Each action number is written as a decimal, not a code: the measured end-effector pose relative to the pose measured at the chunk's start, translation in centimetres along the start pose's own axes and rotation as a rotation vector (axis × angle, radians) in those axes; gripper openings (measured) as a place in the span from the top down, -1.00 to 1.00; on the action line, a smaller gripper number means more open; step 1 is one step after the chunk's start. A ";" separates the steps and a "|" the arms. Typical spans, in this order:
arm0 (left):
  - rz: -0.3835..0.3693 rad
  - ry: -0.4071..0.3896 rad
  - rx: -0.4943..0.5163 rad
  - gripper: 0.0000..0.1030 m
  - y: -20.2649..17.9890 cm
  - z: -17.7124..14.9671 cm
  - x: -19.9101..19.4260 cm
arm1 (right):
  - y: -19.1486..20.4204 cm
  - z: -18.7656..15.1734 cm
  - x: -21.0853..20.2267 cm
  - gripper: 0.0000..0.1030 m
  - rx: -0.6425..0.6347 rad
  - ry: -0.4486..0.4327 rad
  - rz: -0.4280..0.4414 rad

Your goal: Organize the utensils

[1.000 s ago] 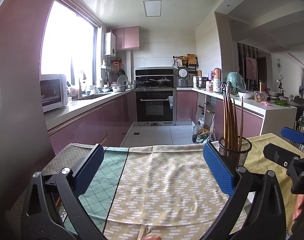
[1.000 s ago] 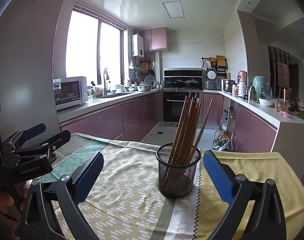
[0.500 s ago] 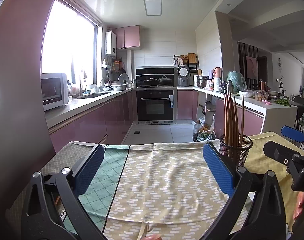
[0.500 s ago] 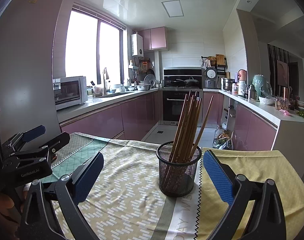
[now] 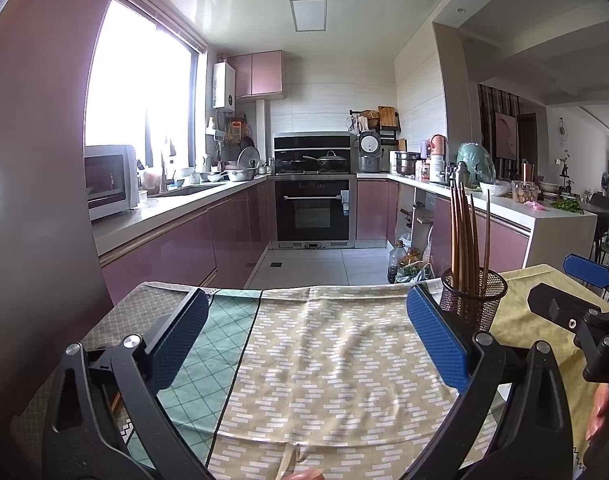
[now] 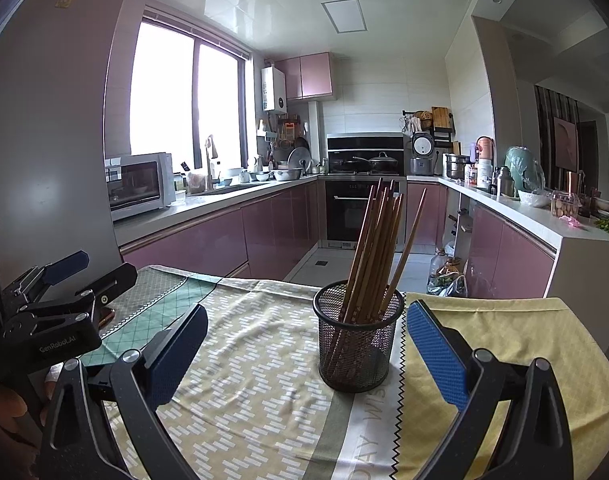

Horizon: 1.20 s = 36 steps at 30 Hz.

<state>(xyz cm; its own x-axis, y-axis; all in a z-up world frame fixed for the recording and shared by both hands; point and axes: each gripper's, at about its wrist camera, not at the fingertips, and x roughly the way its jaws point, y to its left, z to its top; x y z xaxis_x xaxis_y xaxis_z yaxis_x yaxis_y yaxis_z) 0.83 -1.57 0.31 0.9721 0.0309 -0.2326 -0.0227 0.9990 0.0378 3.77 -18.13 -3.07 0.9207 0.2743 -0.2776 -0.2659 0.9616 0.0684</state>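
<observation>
setup: kitchen scene, a surface (image 6: 504,344) covered in patchwork cloths, and a person holding a gripper in each hand.

the utensils: a bunch of wooden chopsticks (image 6: 378,248) standing in a black mesh holder (image 6: 358,344). It sits upright on the cloth toward the right side of the surface, and the sticks all lean off to one side.

right gripper (image 6: 304,354): jaws spread wide, nothing in them. The holder sits right between the two blue pads but a bit further out, so no contact.

left gripper (image 5: 304,336): also wide apart and empty, hanging over bare cloth. From its camera the holder is just past the right pad.

where the task stands: honestly looks close to finished, every chopstick I can see is in the holder. There's a thin tan thing at the very bottom edge of the left view, too cropped to call.

what could go wrong: the holder looks light and top-heavy with those long sticks fanned out. If the right gripper pushes forward, a pad could clip the rim or the sticks and tip the lot. The cloth is loose and wrinkled too, so dragging it could slide the holder.
</observation>
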 end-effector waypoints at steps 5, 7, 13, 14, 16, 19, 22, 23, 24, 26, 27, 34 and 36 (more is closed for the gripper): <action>-0.001 0.003 0.002 -0.90 -0.1 0.0 0.0 | 0.0 0.0 0.0 -0.87 0.002 0.002 0.000; 0.001 0.002 0.003 -0.90 -0.1 0.0 0.0 | 0.0 0.0 0.0 -0.87 0.001 0.003 0.000; 0.000 0.001 0.001 -0.90 -0.1 0.0 0.0 | 0.0 0.0 0.1 -0.87 0.004 0.002 -0.001; -0.001 0.001 0.001 -0.90 -0.1 0.0 0.0 | 0.0 0.0 0.1 -0.87 0.004 0.003 -0.001; 0.001 0.001 0.003 -0.90 -0.1 0.0 0.0 | 0.0 0.0 0.1 -0.87 0.004 0.002 -0.002; 0.002 0.001 0.003 -0.90 -0.1 0.0 0.0 | 0.0 0.0 0.1 -0.87 0.003 0.001 -0.002; 0.002 0.001 0.004 -0.90 0.0 -0.1 0.0 | 0.0 0.0 0.1 -0.87 0.004 0.003 -0.001; 0.002 0.001 0.004 -0.90 0.0 -0.1 0.0 | 0.0 0.0 0.1 -0.87 0.004 0.003 -0.001; 0.002 0.002 0.005 -0.90 0.0 -0.1 0.0 | 0.0 0.0 0.1 -0.87 0.005 0.004 0.000; 0.001 0.003 0.004 -0.90 -0.1 -0.1 0.0 | 0.1 0.0 0.1 -0.87 0.005 0.003 -0.001; 0.002 0.004 0.004 -0.90 0.0 -0.2 0.0 | 0.0 0.0 0.1 -0.87 0.005 0.004 0.000; 0.002 0.004 0.005 -0.90 0.1 -0.3 0.0 | 0.0 0.0 0.1 -0.87 0.007 0.004 0.000; 0.003 0.004 0.005 -0.90 0.0 -0.2 0.0 | 0.0 0.0 0.1 -0.87 0.005 0.005 -0.001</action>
<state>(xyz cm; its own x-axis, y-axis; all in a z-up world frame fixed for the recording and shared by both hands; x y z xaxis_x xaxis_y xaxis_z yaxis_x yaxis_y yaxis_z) 0.79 -1.52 0.08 0.9711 0.0338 -0.2362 -0.0243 0.9988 0.0429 3.88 -18.06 -3.12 0.9196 0.2735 -0.2821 -0.2637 0.9618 0.0730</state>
